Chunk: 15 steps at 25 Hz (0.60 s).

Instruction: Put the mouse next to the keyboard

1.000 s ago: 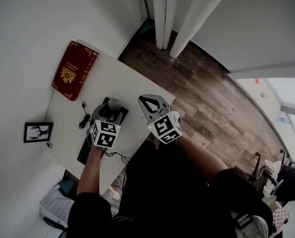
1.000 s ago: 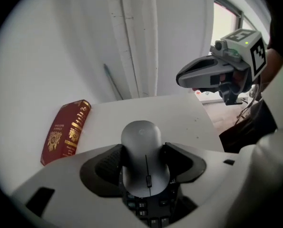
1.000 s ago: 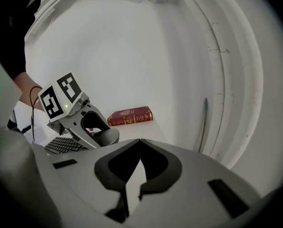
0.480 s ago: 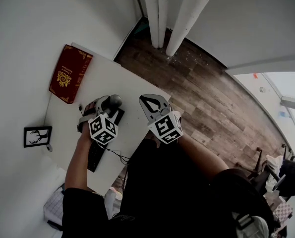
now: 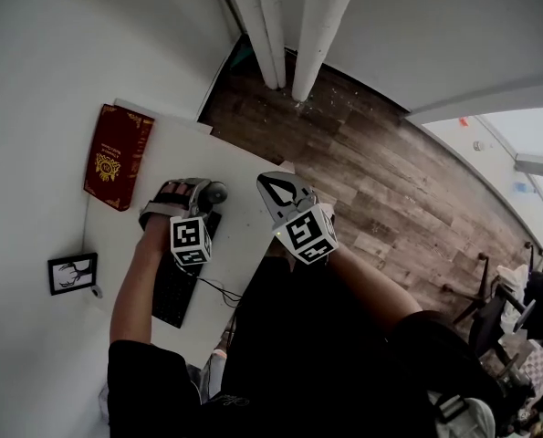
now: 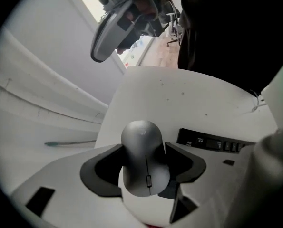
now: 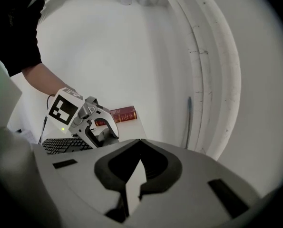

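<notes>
Red book (image 5: 116, 156) lies well off to the far left of the fingers and is not involved. Left gripper (image 5: 205, 193): over the last second it swings off the top of the keyboard (image 6: 212, 140) and turns, so its fingers (image 6: 185, 161) now point out past the keyboard's end instead of hanging over the keys. The fingers are partly closed, one on each flank of the mouse (image 6: 143, 151), which is gripped across its middle with its rounded end sticking out beyond the tips. In the left gripper view the keyboard's end now sits just to the right of the fingers, with bare white table (image 6: 179, 94) ahead of them and beyond the mouse. No view shows whether the mouse is touching the table or is held just above it. Judgement: the carry looks nearly finished. The mouse is already beside the keyboard rather than over it, so what remains is probably to lower it, if it is not yet down, and let go. Right gripper (image 7: 140, 142): much as it was a second ago, raised over the near table edge, well to the right of the left fingers. Its tips meet with nothing between them, and it takes no part in this step.
</notes>
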{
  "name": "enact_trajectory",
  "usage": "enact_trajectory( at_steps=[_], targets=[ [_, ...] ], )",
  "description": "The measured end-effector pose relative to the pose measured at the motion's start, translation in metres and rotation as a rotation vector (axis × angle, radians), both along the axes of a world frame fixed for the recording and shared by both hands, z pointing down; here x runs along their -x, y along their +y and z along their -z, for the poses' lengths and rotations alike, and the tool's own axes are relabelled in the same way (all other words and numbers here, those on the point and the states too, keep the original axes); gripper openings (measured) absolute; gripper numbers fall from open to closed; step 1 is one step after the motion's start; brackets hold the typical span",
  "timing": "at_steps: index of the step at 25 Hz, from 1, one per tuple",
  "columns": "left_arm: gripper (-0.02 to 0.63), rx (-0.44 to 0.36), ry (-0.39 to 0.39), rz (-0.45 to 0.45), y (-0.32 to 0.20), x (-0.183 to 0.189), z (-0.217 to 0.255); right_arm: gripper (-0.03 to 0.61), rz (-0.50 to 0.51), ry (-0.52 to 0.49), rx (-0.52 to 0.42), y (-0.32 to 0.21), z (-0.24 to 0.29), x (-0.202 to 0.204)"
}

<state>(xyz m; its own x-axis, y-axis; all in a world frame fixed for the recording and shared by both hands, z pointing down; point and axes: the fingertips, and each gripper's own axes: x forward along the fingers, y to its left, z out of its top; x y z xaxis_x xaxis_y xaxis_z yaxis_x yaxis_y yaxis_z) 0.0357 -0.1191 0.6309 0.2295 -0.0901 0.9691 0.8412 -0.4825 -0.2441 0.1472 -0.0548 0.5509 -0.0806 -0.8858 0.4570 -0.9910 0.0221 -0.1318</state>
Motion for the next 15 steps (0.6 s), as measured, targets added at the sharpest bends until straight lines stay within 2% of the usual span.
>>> enact_trajectory(
  at_steps=[4,15],
  targets=[
    [0.284,-0.006,-0.011,-0.092,0.005,-0.006,-0.005,0.020,-0.006,-0.003,0.023,0.002,-0.005,0.000],
    [0.284,0.035,-0.030,-0.198,0.013,-0.008,-0.010,0.020,0.074,0.009,0.052,-0.014,-0.012,0.022]
  ],
)
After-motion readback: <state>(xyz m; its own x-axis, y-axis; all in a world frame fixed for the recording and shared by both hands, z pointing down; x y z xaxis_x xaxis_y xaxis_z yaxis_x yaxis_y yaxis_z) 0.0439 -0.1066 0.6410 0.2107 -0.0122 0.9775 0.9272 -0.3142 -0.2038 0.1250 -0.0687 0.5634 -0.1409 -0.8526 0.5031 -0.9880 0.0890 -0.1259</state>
